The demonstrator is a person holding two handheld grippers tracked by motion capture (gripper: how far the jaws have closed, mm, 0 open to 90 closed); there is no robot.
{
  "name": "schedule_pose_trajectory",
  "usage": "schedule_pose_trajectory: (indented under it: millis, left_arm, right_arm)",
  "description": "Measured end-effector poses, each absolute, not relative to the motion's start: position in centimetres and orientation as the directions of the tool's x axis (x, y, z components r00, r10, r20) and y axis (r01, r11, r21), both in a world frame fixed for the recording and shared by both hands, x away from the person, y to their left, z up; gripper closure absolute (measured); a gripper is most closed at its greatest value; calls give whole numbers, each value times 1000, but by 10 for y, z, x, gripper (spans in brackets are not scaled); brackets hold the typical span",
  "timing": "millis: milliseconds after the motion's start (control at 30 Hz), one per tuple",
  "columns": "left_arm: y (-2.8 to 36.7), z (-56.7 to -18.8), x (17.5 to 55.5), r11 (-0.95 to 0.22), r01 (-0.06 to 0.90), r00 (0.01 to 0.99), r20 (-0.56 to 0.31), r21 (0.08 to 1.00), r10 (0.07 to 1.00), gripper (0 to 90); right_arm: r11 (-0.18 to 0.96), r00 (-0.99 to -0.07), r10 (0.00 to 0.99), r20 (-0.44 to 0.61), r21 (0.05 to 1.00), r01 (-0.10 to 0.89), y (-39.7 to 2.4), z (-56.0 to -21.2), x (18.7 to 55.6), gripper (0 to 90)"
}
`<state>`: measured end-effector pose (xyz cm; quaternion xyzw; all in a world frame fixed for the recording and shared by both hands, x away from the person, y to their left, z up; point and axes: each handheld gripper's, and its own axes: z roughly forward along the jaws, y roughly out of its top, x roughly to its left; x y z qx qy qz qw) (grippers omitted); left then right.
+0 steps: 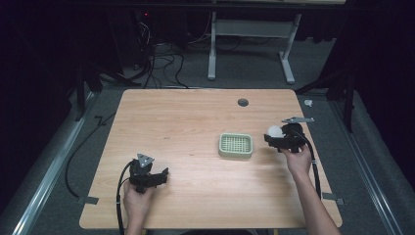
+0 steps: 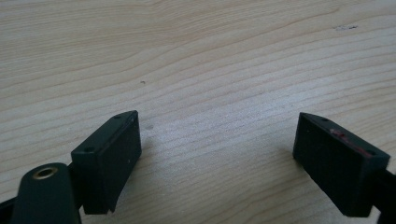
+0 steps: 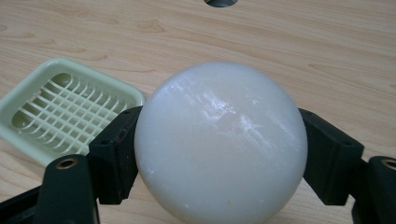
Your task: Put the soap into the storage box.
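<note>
The table (image 1: 186,127) was a pale wood-grain top with rounded corners, standing on grey carpet in a dim room with dark surroundings. A round grey grommet hole (image 1: 242,102) sat near its far edge. Beyond the table, a tangle of black cables (image 1: 161,63) lay on the floor beside the white legs of another desk (image 1: 249,49), and metal rails ran along the floor on both sides. The right gripper (image 1: 274,134) was held over the right part of the table, its jaws pinching a smooth white ball (image 3: 219,140) from both sides; in the right gripper view the ball bulged between the black pads with a faint sheen on its surface. Just beside it, toward the table's middle, a pale green slotted soap dish (image 1: 236,145) rested flat on the wood, apart from the ball. The left gripper (image 1: 164,175) was low over the near left part of the table, its jaws spread wide with bare wood between them in the left gripper view. A black cable trailed from each gripper off the near edge.
</note>
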<state>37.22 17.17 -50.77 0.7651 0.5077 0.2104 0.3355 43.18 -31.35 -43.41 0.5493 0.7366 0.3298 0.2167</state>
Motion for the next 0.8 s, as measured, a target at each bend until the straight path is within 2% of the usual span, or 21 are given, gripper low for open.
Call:
schedule_pose_trajectory:
  millis: [800]
  left_arm:
    - [172,-508,372,-260,637,396,-19,726,918,159]
  right_arm:
    - [230,-385,922,41,742,630,-290,-419,422,244]
